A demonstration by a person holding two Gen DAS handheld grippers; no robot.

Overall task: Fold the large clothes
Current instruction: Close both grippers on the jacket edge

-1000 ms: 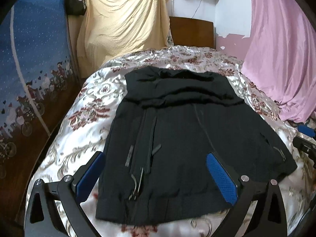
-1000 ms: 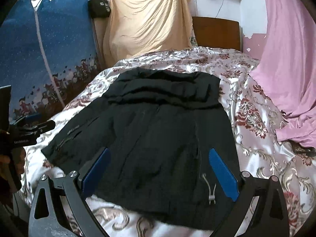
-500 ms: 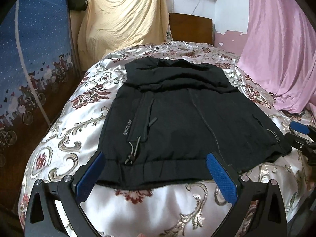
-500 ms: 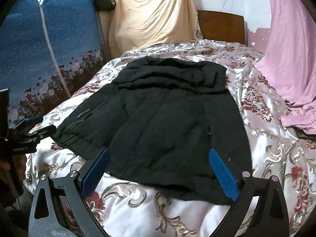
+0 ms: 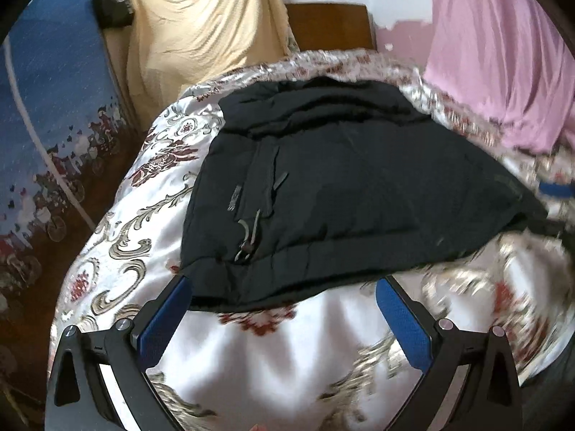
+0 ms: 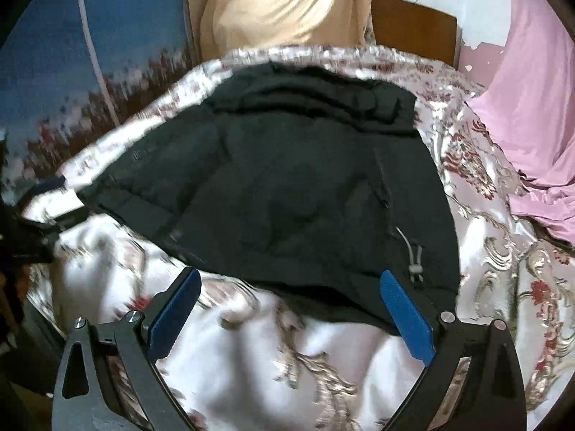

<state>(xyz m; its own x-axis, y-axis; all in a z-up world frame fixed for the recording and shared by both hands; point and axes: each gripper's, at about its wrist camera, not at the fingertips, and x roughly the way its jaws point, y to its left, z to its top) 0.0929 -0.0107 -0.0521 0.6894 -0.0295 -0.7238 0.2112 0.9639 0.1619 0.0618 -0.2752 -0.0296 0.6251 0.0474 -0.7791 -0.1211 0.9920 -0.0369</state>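
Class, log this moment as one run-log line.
stage: pre-grasp | left gripper: open, empty | right gripper: open, empty | black jacket: flat on bedspread, unfolded

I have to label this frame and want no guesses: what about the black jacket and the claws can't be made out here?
- Jacket sleeves: neither view shows them; they may be tucked under the body.
- Grey label by the zip, left wrist view: too small to read.
- Right claw, left wrist view: blurred, cut by the edge; opening unclear there.
- Left claw, right wrist view: motion blur hides its shape.
- Jacket's underside: hidden against the bedspread.
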